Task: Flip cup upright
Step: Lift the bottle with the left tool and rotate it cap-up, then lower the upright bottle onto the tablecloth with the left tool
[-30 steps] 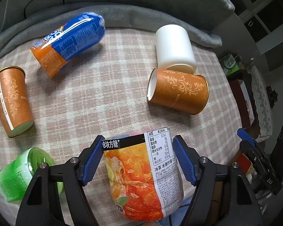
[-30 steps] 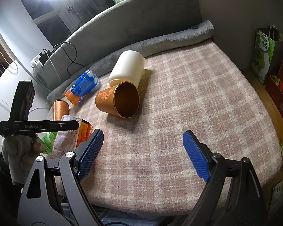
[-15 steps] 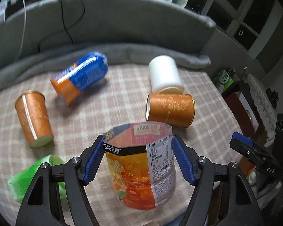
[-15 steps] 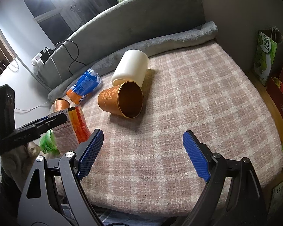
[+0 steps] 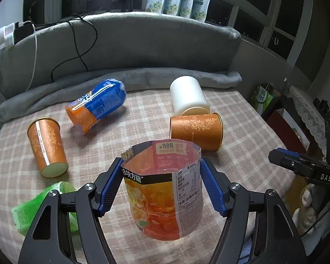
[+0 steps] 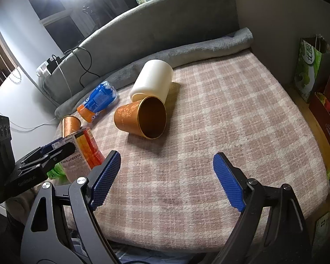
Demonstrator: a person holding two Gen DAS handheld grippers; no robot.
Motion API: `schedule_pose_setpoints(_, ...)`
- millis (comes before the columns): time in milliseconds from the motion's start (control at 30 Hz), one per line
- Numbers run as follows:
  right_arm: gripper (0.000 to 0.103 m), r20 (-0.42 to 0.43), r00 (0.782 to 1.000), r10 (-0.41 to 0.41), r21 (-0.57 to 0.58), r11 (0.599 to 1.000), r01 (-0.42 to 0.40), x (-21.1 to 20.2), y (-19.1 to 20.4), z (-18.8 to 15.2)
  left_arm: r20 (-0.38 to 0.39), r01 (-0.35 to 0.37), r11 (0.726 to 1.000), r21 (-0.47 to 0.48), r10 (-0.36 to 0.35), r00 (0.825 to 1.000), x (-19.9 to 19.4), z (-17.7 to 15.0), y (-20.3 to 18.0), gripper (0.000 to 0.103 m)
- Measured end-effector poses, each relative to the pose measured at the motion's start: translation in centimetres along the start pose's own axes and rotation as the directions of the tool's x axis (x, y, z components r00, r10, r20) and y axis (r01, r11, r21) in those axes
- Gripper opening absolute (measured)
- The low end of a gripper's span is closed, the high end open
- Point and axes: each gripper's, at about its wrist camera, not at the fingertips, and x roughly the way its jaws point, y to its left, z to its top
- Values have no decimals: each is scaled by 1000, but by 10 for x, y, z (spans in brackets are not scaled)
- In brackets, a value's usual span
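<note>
Plaid pink/beige blanket point(image 5: 143, 118) over a bed-like surface, grey padded backrest point(image 5: 143, 44) behind w/ rolled grey blanket point(image 5: 187, 77) along it, dark windows and pouches on the sill.

Left tool point(image 5: 161, 186) clamped on the iced-tea label cup point(image 5: 165, 193): blue pads pressed on both sides, cup standing upright w/ open mouth up, base on the blanket near front edge. Same cup seen at far left of right wrist view point(image 6: 85, 149), upright, left tool's black body in front of it.

Right tool point(image 6: 165, 180) spread wide, nothing between pads, hovering over bare blanket near front edge point(image 6: 187, 154); also visible at right edge of left wrist view point(image 5: 297, 165), well apart from the cup.

Rest of cups lying down: orange ornate cup point(image 5: 195, 131) on its side just behind the held cup, mouth toward right wrist cam point(image 6: 140, 118); white cup point(image 5: 188, 95) touching it from behind; blue/orange label cup point(image 5: 96, 105) on its side further left; second orange ornate cup point(image 5: 47, 147) lying at left, base toward cam; green label cup point(image 5: 41, 206) lying beside the left tool's left finger.

Green paper bag point(image 6: 310, 66) on floor at right.
</note>
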Motion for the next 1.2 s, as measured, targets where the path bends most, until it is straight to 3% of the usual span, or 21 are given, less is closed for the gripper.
schedule_pose_setpoints(533,88,22,1000,2,-43,999,-1,-13,19,-9,24,50,999,5,-50,998,-21,-22,-10,70)
schedule_pose_setpoints(1200,88,73,997,5,-75,997,1,-36,32,-18,2,111,992,52,-112,994,-41,-41,-28,72)
